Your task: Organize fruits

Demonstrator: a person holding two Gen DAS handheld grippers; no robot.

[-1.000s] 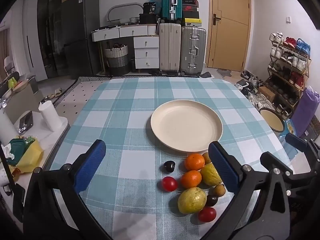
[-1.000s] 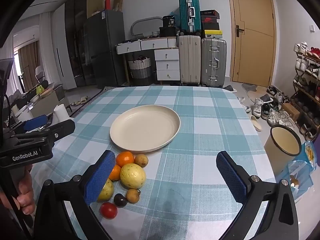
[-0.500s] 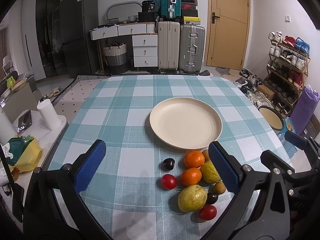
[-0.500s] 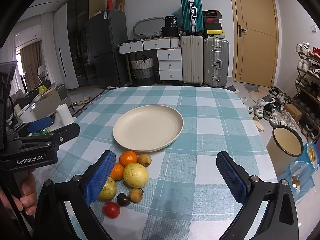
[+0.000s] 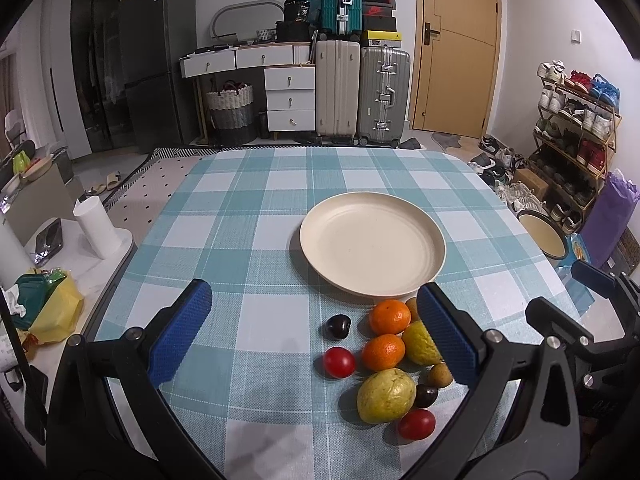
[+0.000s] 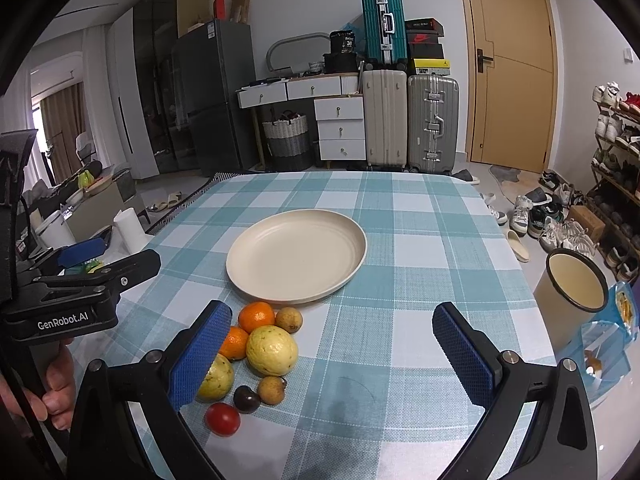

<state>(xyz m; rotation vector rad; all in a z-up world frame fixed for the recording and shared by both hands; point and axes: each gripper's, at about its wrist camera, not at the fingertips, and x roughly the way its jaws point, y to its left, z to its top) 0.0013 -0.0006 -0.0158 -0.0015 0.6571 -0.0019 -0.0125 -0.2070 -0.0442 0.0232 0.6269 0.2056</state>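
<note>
The plate sits on the worktop, right of centre. The fruits lie in a cluster on the worktop just in front of the plate's near rim. Suitcases stand on the floor behind the worktop; a shoe rack stands to its right.

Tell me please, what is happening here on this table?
A person holds two black grippers with blue pads over a teal checked tablecloth. The left gripper and the right gripper are both open and hold nothing. The round cream plate is empty. The pile of mixed fruits lies beside it, not yet sorted.
</note>
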